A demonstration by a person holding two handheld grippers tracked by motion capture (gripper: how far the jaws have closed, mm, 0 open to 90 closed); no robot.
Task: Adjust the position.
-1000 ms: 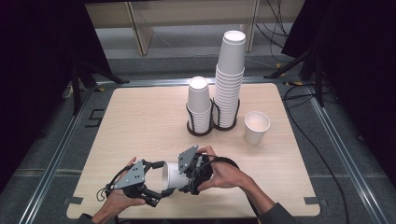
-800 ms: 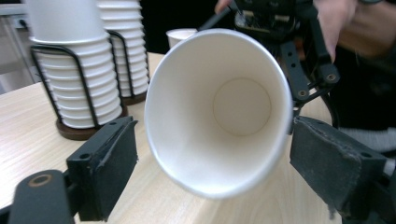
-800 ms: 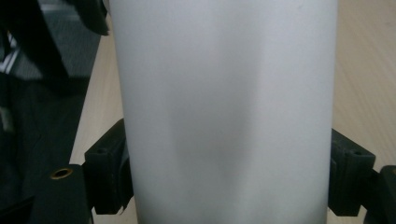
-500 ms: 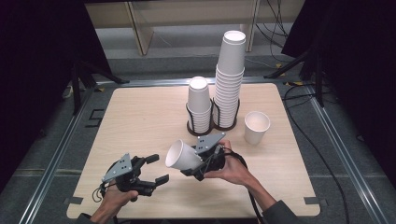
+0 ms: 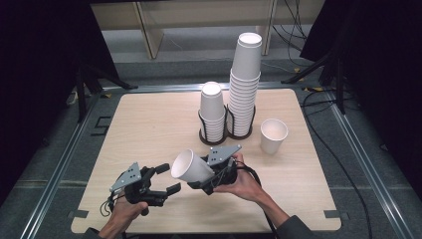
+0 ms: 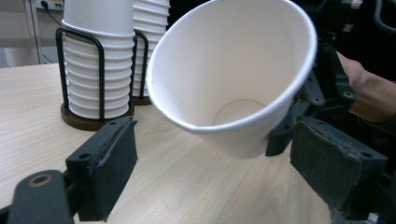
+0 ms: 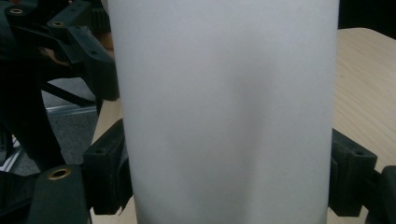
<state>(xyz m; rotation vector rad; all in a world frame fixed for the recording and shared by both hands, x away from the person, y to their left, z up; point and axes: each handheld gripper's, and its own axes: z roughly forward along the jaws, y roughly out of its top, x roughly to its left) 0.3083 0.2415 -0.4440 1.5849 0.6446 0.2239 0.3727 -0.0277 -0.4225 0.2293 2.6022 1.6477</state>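
Right gripper (image 5: 199, 175) clamped on paper cup (image 5: 191, 168), held tilted above table (image 5: 149, 129); left gripper (image 5: 164, 179) spread, empty, just beside. Judged midway: 1 cup (image 5: 273, 135) placed upright; held cup pending.

matt white paper cup (image 5: 191, 167); pale wood-grain table (image 5: 149, 124); black wire rack (image 5: 215, 130)

We are looking down from above near desk (image 5: 149, 124) edge, facing forward; gripper cameras sitting close, both sharing paper cup (image 5: 191, 168) with high view.
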